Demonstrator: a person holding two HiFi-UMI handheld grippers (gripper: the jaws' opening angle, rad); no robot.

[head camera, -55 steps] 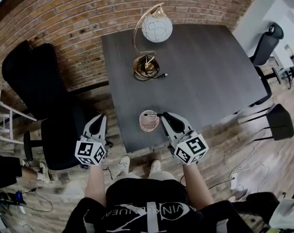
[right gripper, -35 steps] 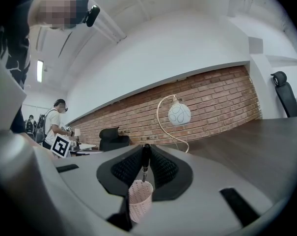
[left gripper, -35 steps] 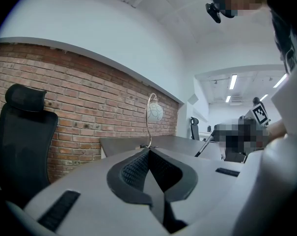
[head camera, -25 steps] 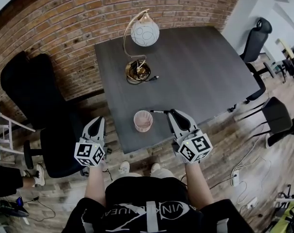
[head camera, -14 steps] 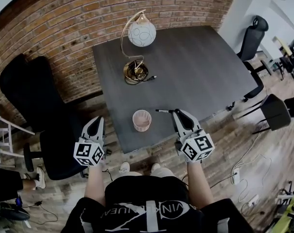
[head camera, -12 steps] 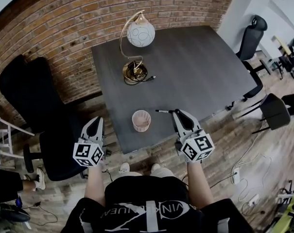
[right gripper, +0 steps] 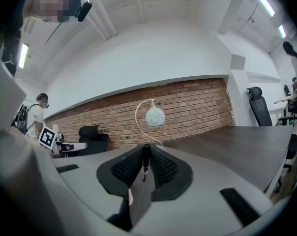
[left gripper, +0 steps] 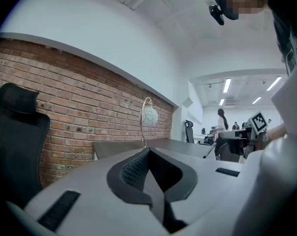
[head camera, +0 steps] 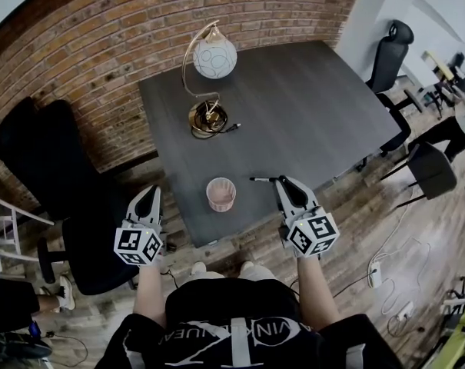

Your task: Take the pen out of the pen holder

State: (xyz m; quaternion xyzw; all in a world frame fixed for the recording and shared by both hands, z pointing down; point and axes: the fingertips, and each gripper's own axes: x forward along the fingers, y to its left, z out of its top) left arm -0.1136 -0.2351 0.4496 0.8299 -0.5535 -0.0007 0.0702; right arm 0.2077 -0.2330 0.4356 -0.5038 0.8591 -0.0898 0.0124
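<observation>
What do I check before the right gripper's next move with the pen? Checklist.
1. Pen clamped in right gripper: ok.
2. Pen out of holder: ok.
3. Holder upright on table: ok.
4. Left gripper shut, empty: ok.
5. Lamp well away from pen: ok.
6. Pen's height over table: cannot tell.

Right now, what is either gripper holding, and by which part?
The right gripper pinches the pen near one end; the left gripper, jaws together, holds nothing.
</observation>
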